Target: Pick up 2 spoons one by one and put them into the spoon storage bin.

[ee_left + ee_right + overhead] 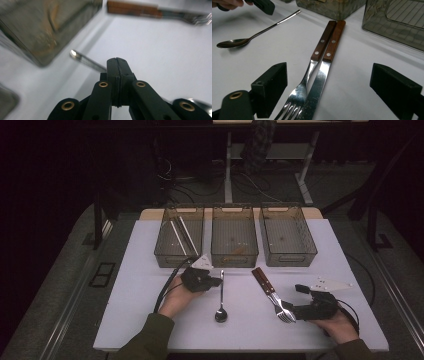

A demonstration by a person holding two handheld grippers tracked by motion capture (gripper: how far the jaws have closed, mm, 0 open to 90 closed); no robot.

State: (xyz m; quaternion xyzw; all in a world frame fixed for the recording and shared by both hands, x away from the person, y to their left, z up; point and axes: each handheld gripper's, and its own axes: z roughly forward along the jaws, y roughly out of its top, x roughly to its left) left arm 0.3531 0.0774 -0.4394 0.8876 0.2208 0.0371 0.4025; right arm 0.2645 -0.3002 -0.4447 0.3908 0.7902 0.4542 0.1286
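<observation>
Spoon: lies on the bench, lower centre of the high view, handle clamped in the closed left tongs. Right tongs, lower right, stand open around fork and knife.

The room was dark beyond the white table. Grey carpet floor lay around it. Behind stood a desk with light metal legs, and what seemed to be cables lay underneath.
</observation>
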